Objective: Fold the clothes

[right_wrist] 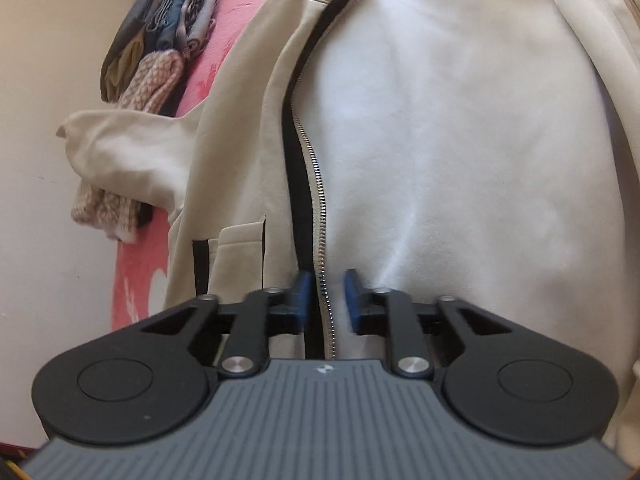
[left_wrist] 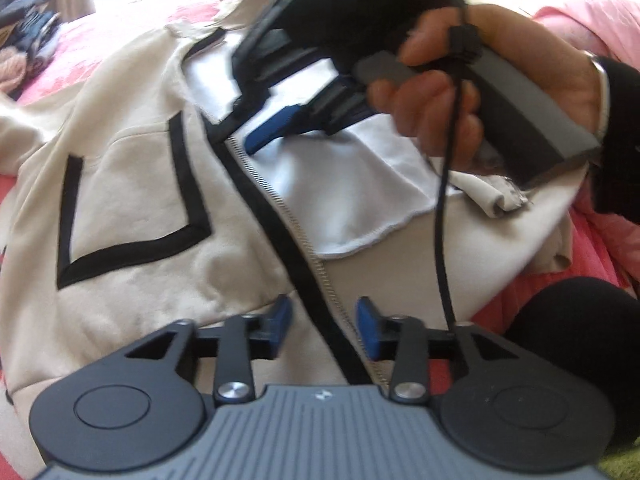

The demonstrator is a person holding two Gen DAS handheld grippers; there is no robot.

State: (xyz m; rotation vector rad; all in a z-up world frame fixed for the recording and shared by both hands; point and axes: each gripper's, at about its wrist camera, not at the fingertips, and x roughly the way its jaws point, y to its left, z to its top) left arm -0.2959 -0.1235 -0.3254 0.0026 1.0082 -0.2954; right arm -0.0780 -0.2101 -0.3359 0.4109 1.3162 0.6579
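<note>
A cream zip jacket [left_wrist: 132, 184] with black trim lies open on a pink bedspread [left_wrist: 80, 44]. Its white lining [left_wrist: 344, 192] and metal zipper [left_wrist: 276, 196] face up. My left gripper [left_wrist: 324, 320] hovers open over the zipper near the hem, with nothing between its fingers. A hand [left_wrist: 452, 96] holds my right gripper [left_wrist: 292, 116] further up the jacket, above the lining. In the right wrist view the right gripper [right_wrist: 326, 292] is open, its blue fingertips [right_wrist: 302, 290] straddling the zipper [right_wrist: 316, 176] without clamping it. The jacket [right_wrist: 460, 140] fills that view.
Folded clothes are piled at the bed's far edge [left_wrist: 28, 36], including a knitted piece [right_wrist: 154, 76]. A jacket sleeve [right_wrist: 120, 156] hangs over the bed's side by a beige wall [right_wrist: 44, 220]. A dark-clothed leg [left_wrist: 580, 344] is at the lower right.
</note>
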